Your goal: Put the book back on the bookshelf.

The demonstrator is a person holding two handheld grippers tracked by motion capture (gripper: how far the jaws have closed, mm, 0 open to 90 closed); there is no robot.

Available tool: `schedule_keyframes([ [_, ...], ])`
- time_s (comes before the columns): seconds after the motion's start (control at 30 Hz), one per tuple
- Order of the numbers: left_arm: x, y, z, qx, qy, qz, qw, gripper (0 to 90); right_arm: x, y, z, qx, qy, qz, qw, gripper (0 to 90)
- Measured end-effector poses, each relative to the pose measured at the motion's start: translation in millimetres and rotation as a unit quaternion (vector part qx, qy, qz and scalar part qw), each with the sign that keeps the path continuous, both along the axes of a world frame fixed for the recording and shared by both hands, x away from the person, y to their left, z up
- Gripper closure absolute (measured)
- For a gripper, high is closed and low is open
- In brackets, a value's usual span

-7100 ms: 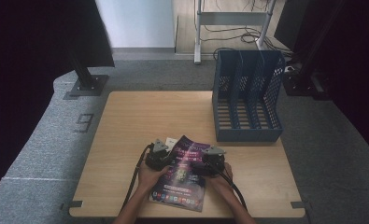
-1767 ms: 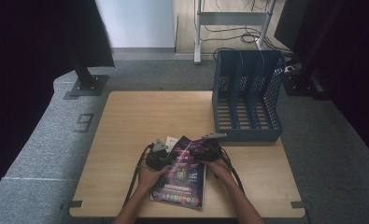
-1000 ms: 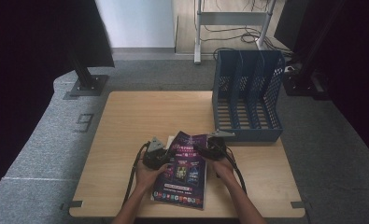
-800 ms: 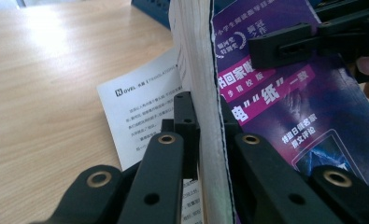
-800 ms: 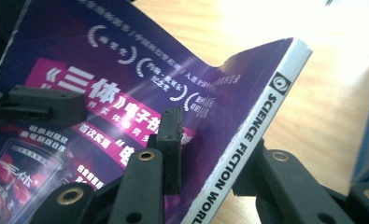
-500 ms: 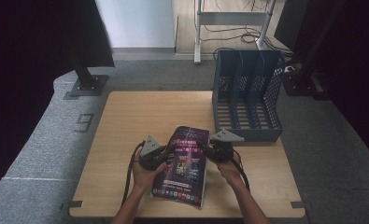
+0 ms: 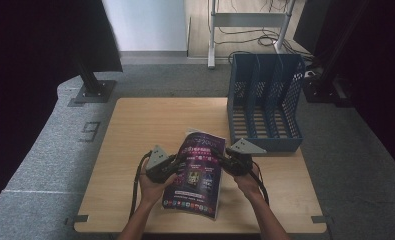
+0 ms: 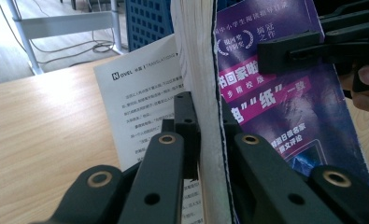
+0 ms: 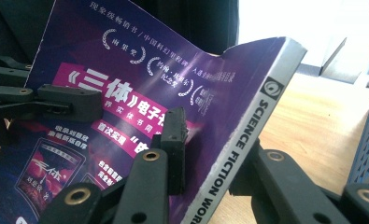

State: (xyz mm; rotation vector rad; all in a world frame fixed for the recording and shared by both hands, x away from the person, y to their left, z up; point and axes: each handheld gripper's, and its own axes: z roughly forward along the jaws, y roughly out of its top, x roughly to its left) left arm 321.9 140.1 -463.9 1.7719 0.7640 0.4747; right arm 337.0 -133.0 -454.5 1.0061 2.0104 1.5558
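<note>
You hold the purple soft-cover magazine [image 7: 197, 172] above the wooden table's [image 7: 135, 125] near edge, left gripper [image 8: 205, 140] and right gripper [image 9: 210, 154] clamping opposite sides. It appears light and floppy; grip near the spine. Beyond stands the blue slotted file rack [image 7: 265, 105].

The desk [image 7: 150, 125] is a light wooden top with rounded corners, standing on grey carpet [image 7: 45, 155]. At its far right corner stands a blue file rack [image 7: 265, 100] with upright dividers, its open slots facing up and its base flat on the wood. Near the front edge, the lower end of a purple magazine [image 7: 195, 197] seems to rest on the desk, while its upper end is lifted clear.
</note>
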Motion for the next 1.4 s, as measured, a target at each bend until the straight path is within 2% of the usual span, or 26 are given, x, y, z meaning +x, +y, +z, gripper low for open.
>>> schedule_keyframes([
  [0.2, -1.2, 0.9, 3.4, -0.005, -0.007, 0.001, 1.0, 85.3, -1.2, -0.3, 4.5, -0.002, -0.012, 0.004, 0.9999, 73.1],
  [0.4, 0.5, 0.7, 10.6, -0.009, -0.016, 0.003, 0.9998, 85.3, -3.8, 1.3, 15.4, -0.011, -0.028, 0.006, 0.9995, 74.3],
  [0.53, 4.1, 1.0, 15.2, -0.016, -0.023, 0.006, 0.9996, 85.3, -3.9, 2.9, 24.5, -0.016, -0.044, 0.006, 0.9989, 75.4],
  [0.57, 5.3, 1.2, 17.8, -0.017, -0.025, 0.007, 0.9995, 85.3, -5.4, 3.0, 30.6, -0.016, -0.057, 0.009, 0.9982, 76.0],
  [0.7, 4.0, 1.6, 29.5, -0.025, -0.042, 0.005, 0.9988, 85.0, -9.7, 2.0, 40.8, -0.005, -0.074, 0.009, 0.9972, 78.0],
  [0.83, -1.0, 3.0, 27.0, -0.017, -0.044, 0.004, 0.9989, 83.9, -18.3, 0.6, 43.0, -0.004, -0.091, 0.019, 0.9956, 80.6],
  [0.9, -2.9, 6.6, 23.5, -0.025, -0.044, 0.003, 0.9987, 82.3, -23.6, 0.1, 41.1, -0.004, -0.099, 0.024, 0.9948, 81.3],
  [0.93, -3.3, 8.7, 22.8, -0.033, -0.041, -0.002, 0.9986, 81.2, -25.5, -0.8, 40.7, -0.002, -0.1, 0.026, 0.9946, 81.3],
  [1.0, -3.2, 10.1, 22.9, -0.035, -0.039, -0.005, 0.9986, 80.3, -27.4, -2.3, 40.5, 0.003, -0.1, 0.031, 0.9945, 81.3],
  [1.13, -5.4, 9.3, 23.0, -0.03, -0.043, -0.011, 0.9986, 78.7, -33.2, -5.2, 39.9, 0.006, -0.104, 0.04, 0.9937, 81.1],
  [1.23, -5.0, 9.7, 22.9, -0.037, -0.037, -0.019, 0.9984, 79.9, -34.7, -8.1, 39.8, 0.013, -0.091, 0.058, 0.9941, 79.5],
  [1.3, -4.6, 9.8, 22.9, -0.041, -0.034, -0.024, 0.9983, 83.4, -34.2, -7.3, 39.6, 0.009, -0.083, 0.063, 0.9945, 77.9],
  [1.33, -4.0, 9.8, 22.8, -0.045, -0.03, -0.028, 0.9981, 83.4, -32.9, -4.5, 38.0, -0.004, -0.074, 0.065, 0.9951, 76.2],
  [1.4, -3.8, 9.5, 22.7, -0.045, -0.029, -0.029, 0.9981, 85.1, -28.9, 1.9, 32.4, -0.023, -0.071, 0.061, 0.9953, 76.7],
])
